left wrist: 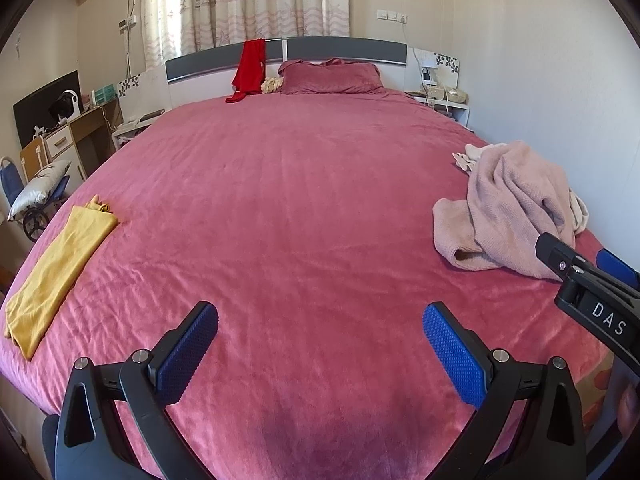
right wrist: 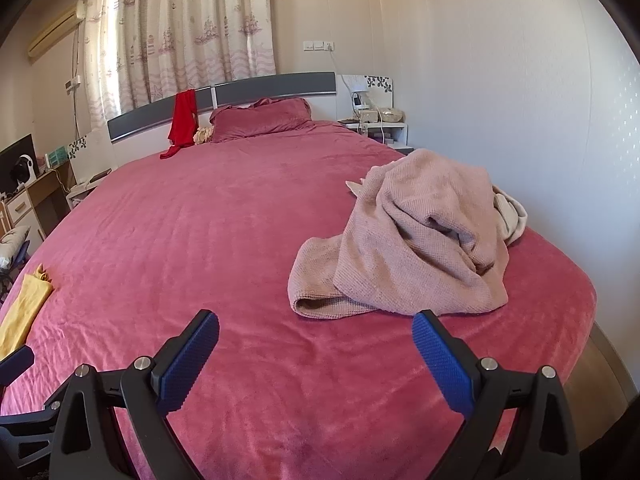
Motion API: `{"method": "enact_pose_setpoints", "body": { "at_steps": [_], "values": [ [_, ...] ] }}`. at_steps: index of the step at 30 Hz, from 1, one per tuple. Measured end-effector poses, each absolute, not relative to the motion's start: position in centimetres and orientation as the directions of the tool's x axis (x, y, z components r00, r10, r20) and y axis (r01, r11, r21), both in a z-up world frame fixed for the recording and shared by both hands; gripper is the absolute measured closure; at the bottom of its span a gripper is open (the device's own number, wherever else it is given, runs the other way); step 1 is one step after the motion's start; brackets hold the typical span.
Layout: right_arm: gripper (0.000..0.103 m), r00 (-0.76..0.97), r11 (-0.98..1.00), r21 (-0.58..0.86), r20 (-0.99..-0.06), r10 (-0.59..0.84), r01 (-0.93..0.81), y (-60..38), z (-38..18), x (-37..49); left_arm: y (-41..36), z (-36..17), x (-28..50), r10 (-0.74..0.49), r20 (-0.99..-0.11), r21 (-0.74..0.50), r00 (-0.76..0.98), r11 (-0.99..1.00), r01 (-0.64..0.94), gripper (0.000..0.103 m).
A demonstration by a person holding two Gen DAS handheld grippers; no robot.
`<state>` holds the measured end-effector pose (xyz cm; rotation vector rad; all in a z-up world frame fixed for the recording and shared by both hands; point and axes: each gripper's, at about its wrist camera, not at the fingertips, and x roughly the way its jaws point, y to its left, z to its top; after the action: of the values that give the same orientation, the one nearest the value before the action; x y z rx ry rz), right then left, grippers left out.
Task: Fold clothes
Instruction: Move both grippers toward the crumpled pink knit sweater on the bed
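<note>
Pale-pink waffle-knit garment (right wrist: 412,240) lies crumpled on the crimson bedspread (right wrist: 224,240); left gripper (left wrist: 320,340) and right gripper (right wrist: 316,344) both gape, empty.

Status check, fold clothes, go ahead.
Left gripper open, empty. Right gripper open, empty. Pink knit garment crumpled, unfolded; yellow garment lies flat. Path clear.

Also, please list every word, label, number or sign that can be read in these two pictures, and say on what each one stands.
"DAS": white letters on the black body of the right gripper, seen in the left wrist view; the frame edge may cut off more.
The wall switches and the small items on the bedside shelf are too small to read.
The curtain carries ship pictures only, no text.
</note>
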<state>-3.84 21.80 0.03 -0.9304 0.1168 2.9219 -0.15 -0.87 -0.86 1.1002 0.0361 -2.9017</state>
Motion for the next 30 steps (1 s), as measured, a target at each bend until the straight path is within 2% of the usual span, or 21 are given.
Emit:
{"method": "enact_pose_setpoints", "body": {
  "at_steps": [13,18,30],
  "values": [
    [0.003,-0.809,-0.994,0.051,-0.586,0.051,-0.099,22.3,-0.1,-4.3,-0.9,-1.3,-0.4,-0.034,-0.678,0.000,-0.734,-0.999,0.046,0.000],
    [0.003,-0.773,-0.988,0.067,-0.631,0.067,-0.140,24.3,-0.8,-6.2,-1.5,-1.8,-0.7,-0.047,-0.688,0.003,-0.724,-0.998,0.063,0.000],
    [0.003,-0.795,-0.983,0.026,-0.592,0.134,-0.184,25.3,0.4,-6.7,-1.3,-2.3,-1.7,-0.052,-0.704,0.004,-0.709,-0.998,0.069,0.000]
  ]
}}
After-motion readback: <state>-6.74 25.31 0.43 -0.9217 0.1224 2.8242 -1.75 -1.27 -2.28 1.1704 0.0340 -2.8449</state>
